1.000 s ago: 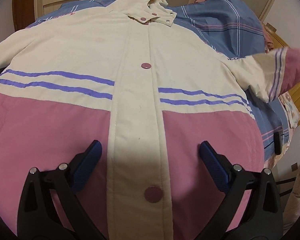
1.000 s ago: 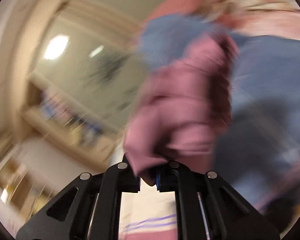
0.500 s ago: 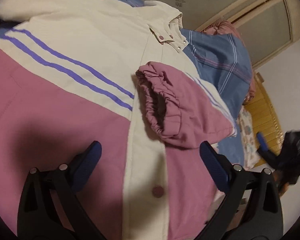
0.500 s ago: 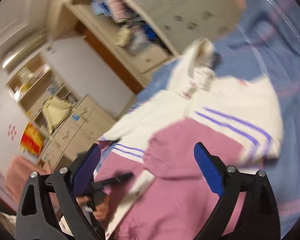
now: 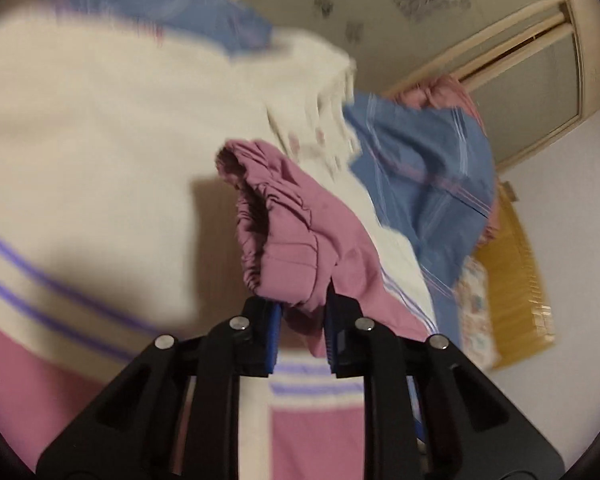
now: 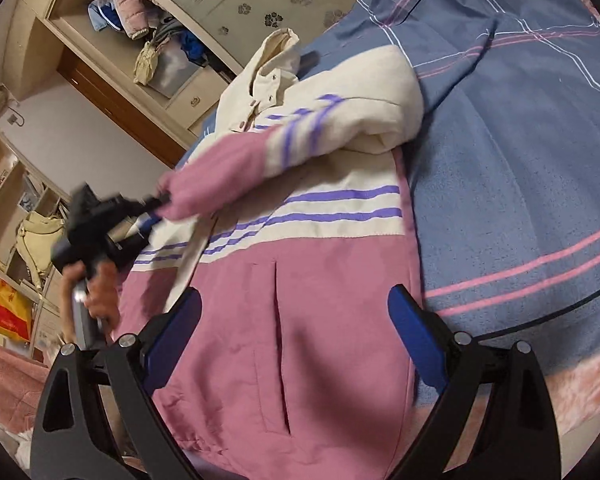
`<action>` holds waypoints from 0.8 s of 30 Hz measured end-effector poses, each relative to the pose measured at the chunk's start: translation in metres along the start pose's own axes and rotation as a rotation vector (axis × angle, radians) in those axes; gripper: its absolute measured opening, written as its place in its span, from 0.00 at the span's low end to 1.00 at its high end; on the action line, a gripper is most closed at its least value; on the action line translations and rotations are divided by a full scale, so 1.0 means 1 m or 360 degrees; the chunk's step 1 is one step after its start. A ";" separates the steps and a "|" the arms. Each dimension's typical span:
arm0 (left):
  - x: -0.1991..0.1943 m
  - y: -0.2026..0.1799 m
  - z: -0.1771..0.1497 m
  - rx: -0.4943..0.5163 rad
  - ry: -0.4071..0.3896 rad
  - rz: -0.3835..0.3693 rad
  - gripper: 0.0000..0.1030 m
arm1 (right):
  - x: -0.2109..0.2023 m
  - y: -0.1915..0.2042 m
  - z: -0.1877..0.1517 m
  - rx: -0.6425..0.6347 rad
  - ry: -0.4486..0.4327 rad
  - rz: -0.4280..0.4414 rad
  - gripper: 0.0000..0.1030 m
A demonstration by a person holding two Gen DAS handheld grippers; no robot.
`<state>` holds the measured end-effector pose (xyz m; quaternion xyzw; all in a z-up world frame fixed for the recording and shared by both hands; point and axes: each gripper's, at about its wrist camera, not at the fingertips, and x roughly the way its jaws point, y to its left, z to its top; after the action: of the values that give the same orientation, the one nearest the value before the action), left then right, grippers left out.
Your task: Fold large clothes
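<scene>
A cream and pink jacket [image 6: 308, 304] with purple stripes lies face up on the bed; it also fills the left wrist view [image 5: 80, 152]. Its right sleeve [image 6: 292, 148] is folded across the chest. My left gripper [image 5: 300, 332] is shut on the sleeve's pink elastic cuff [image 5: 276, 248] and holds it over the jacket front; this gripper also shows in the right wrist view [image 6: 156, 204]. My right gripper [image 6: 296, 336] is open and empty above the pink lower panel near the pocket slit [image 6: 280, 340].
A blue bedspread [image 6: 520, 168] with pink and white lines lies under the jacket. A wardrobe [image 6: 172, 52] with piled clothes stands behind the bed. A yellow wooden bed frame [image 5: 516, 280] is at the right in the left wrist view.
My right gripper let go of the pink cuff after bringing the sleeve across the jacket and has pulled back open. My left gripper moved in and closed on that cuff.
</scene>
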<state>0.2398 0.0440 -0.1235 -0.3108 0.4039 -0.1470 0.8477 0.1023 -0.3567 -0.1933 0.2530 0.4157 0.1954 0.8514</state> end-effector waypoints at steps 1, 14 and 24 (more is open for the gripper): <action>-0.011 0.000 0.012 0.0032 -0.0115 0.0109 0.17 | 0.002 0.000 -0.001 0.0001 0.0002 0.0007 0.92; 0.010 0.078 -0.011 -0.0062 -0.0002 0.0557 0.26 | 0.055 0.060 0.080 -0.0271 -0.0317 -0.0085 0.63; 0.003 0.063 -0.015 0.0101 0.0020 0.0517 0.40 | 0.141 0.009 0.085 -0.0323 -0.0108 -0.0652 0.31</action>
<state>0.2297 0.0848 -0.1728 -0.2134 0.4493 -0.0226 0.8672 0.2512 -0.2957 -0.2296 0.0827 0.4078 0.0508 0.9079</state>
